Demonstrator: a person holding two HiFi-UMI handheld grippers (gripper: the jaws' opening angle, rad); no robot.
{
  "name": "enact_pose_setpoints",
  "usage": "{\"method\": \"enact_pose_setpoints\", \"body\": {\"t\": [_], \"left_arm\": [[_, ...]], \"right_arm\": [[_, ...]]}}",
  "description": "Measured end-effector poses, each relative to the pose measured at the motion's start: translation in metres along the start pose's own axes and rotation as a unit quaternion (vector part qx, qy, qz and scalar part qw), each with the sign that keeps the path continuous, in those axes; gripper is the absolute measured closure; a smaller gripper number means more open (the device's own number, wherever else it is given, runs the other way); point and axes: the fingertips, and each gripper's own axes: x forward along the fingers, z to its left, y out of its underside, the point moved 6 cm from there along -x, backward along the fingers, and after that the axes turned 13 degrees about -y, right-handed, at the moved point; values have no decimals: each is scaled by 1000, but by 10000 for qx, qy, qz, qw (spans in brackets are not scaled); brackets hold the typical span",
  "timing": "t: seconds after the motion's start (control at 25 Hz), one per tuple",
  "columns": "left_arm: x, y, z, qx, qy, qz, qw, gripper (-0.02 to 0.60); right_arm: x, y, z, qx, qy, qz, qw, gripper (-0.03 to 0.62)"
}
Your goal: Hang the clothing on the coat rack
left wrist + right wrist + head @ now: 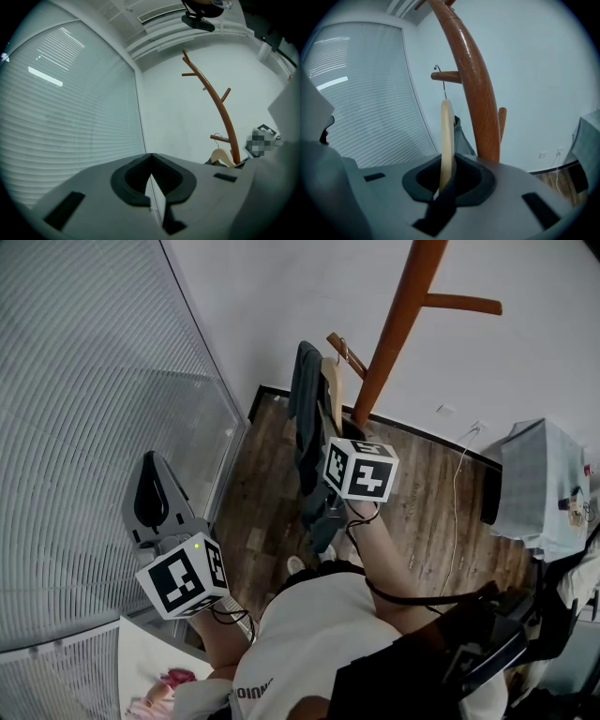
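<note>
At the far edge of the wood floor point(412, 493), close to the corner where the white wall meets the glass wall with blinds point(84, 381), stands the brown coat rack point(394, 324). Its curved trunk leans up past short pegs.

The right tongs point(447, 176) are clamped on the pale wooden hanger point(447, 136). The hanger's flat body stands edge-on between the two dark pads and rises straight out of them. Its thin metal hook point(439, 75) curls over the tip of a low peg point(449, 77) on the rack's left side. I cannot tell whether the hook bears weight there. The dark grey clothing point(461, 138) hangs from the hanger just behind it, beside the trunk.

In the head view the same clothing point(305, 418) drapes down in front of the rack's foot. The hanger's point(333, 390) shoulder shows at its right edge, and the right tongs point(336, 427) reach in from below under their marker cube.

The left tongs point(152, 180) are together with nothing between them. They are held level and well apart from the rack, facing the blinds. In the head view they point(152, 486) sit low at the left, near the glass wall. From their own view the rack point(220, 112) and the hanger point(222, 157) appear far off to the right.
</note>
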Motion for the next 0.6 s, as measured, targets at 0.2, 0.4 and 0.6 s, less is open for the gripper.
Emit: {"method": "enact_pose_setpoints", "body": {"t": [0.2,0.4,0.6], "left_arm": [[-1,-1,0,-214,88,20,9997,568],[-2,1,0,-242,79,38,9997,568],[-2,2,-1,-261,93,43,9996,569]], "right_arm": [[-1,3,-3,19,28,20,10000,531],[-1,5,-5,32,57,46,10000,531],[-2,8,-7,30,88,61,9999,531]]}}
